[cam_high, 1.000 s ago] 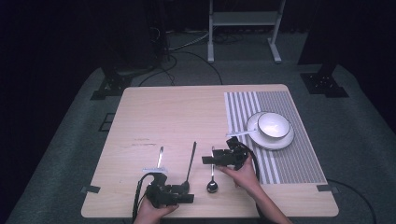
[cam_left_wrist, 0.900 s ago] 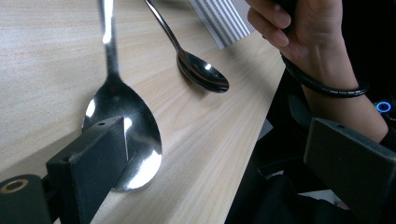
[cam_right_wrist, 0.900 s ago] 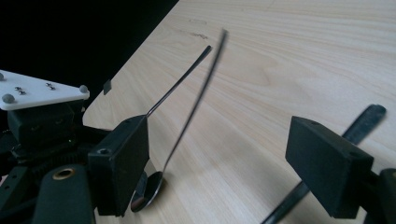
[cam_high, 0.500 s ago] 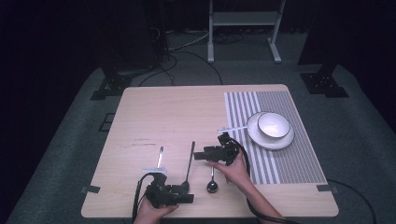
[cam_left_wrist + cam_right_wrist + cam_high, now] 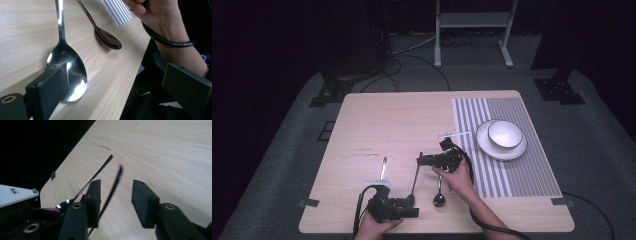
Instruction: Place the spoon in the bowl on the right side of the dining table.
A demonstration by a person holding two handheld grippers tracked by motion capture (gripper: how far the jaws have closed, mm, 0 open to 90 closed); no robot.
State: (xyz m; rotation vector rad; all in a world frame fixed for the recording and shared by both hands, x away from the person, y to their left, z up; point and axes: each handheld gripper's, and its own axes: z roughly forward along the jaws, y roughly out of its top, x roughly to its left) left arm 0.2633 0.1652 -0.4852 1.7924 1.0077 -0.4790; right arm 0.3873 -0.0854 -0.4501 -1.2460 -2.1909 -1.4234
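Left gripper [image 5: 404, 212]: I am resting it on the pale wooden table [image 5: 402, 120], jaws spread wide, gripping nothing; the large polished steel spoon [image 5: 65, 65] is lying with its bowl against my left jaw.

Right gripper [image 5: 421, 161]: its jaws have just been closing; the thin dark-handled spoon [image 5: 113, 185] is standing between them, not yet pinched.

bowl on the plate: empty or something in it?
Empty, as far as the high view shows: the bowl sits upright on the plate, its inside plain white all over.
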